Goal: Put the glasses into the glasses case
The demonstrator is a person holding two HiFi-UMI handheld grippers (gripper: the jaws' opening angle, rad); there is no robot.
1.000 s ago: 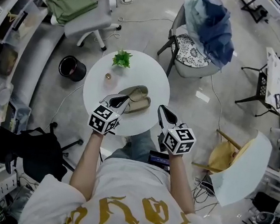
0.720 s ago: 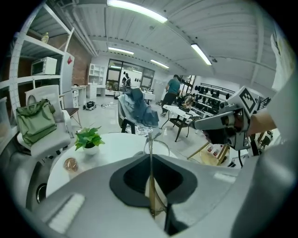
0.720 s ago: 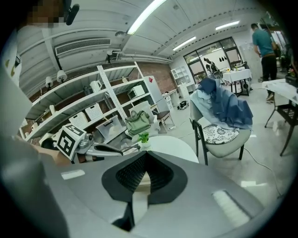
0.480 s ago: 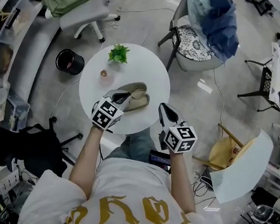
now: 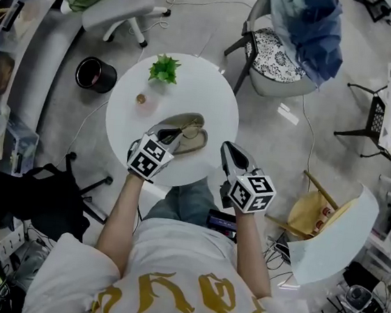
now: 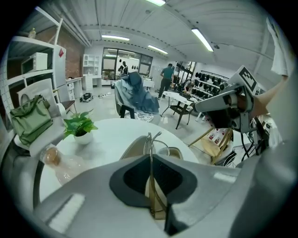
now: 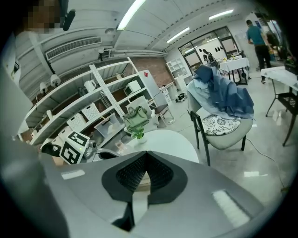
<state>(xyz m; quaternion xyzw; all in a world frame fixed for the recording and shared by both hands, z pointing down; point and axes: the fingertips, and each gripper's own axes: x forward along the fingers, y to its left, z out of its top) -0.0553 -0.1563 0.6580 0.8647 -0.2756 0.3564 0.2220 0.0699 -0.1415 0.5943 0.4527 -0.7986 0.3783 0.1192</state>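
left tool clamped on the glasses: thin gold wire frame, seen edge-on, running up the seam between the pads, with one rim arc curving off to the right past the tips; lenses look clear, can't tell if the temples are folded. glasses sit at the near edge of the glasses case, over its open mouth; can't tell if they touch it. case is a tan/olive clamshell lying open, two shallow halves side by side, cavity up, roughly mid surface toward the person's edge. right tool is just right of the case, apart from it, at the rim of the surface; in its own view the pads meet at the tips with only a sliver of gap lower down, nothing between them. potted plant is on the far side of the case, well apart from it, near the far-left edge of the round white surface
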